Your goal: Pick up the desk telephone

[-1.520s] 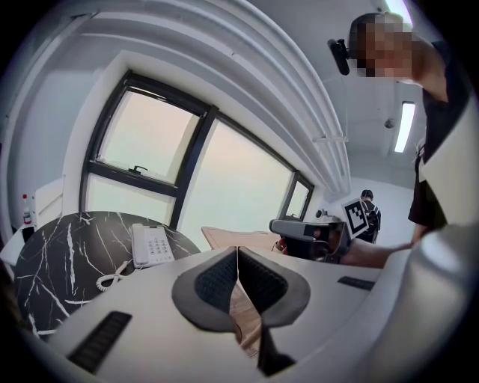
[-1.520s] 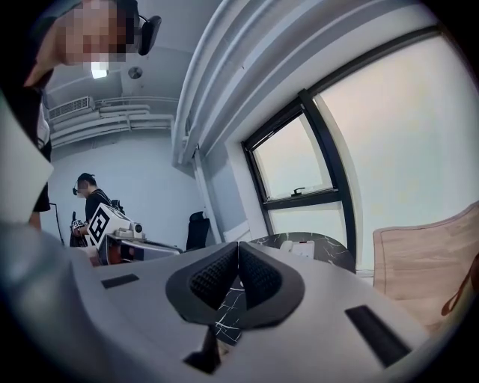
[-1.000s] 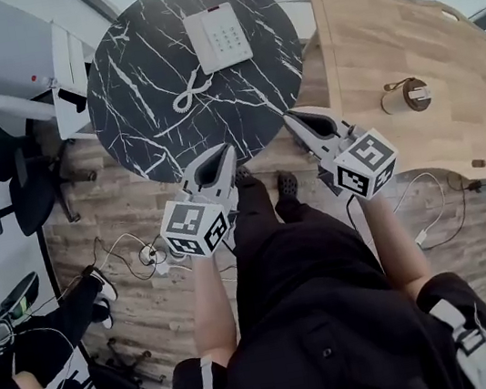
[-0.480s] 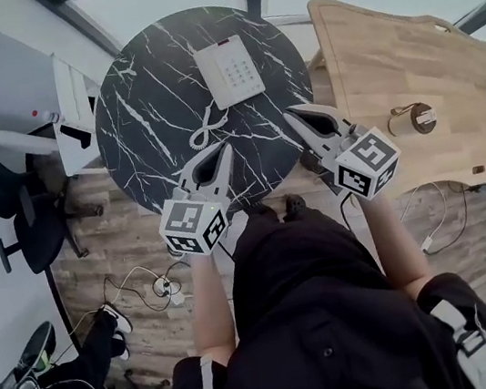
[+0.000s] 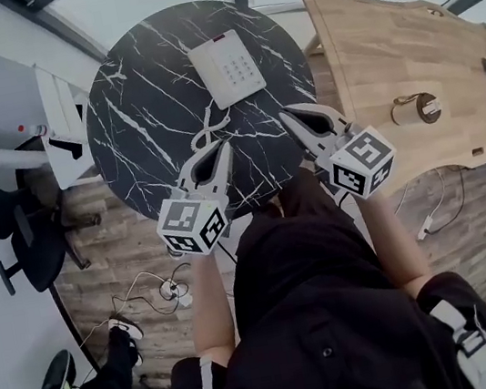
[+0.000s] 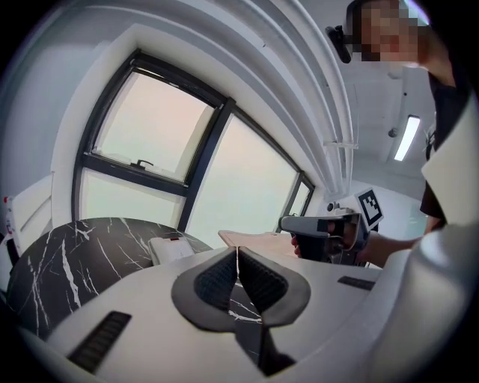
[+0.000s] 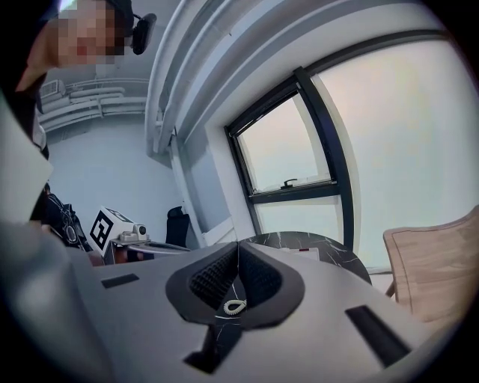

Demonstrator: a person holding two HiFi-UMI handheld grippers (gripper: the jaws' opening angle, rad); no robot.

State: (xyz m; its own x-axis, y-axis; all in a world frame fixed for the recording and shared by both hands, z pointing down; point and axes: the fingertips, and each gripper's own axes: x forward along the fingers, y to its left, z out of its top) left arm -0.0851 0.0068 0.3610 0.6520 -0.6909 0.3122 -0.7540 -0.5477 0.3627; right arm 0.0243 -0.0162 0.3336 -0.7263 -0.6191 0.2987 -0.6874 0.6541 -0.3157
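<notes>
A white desk telephone (image 5: 227,69) lies on the far half of a round black marble table (image 5: 137,114), its coiled cord (image 5: 205,132) trailing toward me. My left gripper (image 5: 223,150) hovers over the table's near edge, shut and empty, a little short of the cord. My right gripper (image 5: 287,120) is at the table's near right edge, also shut and empty. In the left gripper view the telephone (image 6: 174,247) sits ahead beyond the closed jaws, with the right gripper (image 6: 323,227) to the right. In the right gripper view the cord (image 7: 234,307) shows below the closed jaws.
A wooden table (image 5: 398,71) stands to the right with a small round object (image 5: 420,107) on it. A black office chair (image 5: 7,219) and a white unit (image 5: 55,119) are at the left. Cables (image 5: 148,288) lie on the wood floor. Windows are behind the marble table.
Both grippers and I have moved forward toward the marble table; they now reach over its near edge. The jaws stayed shut throughout.
</notes>
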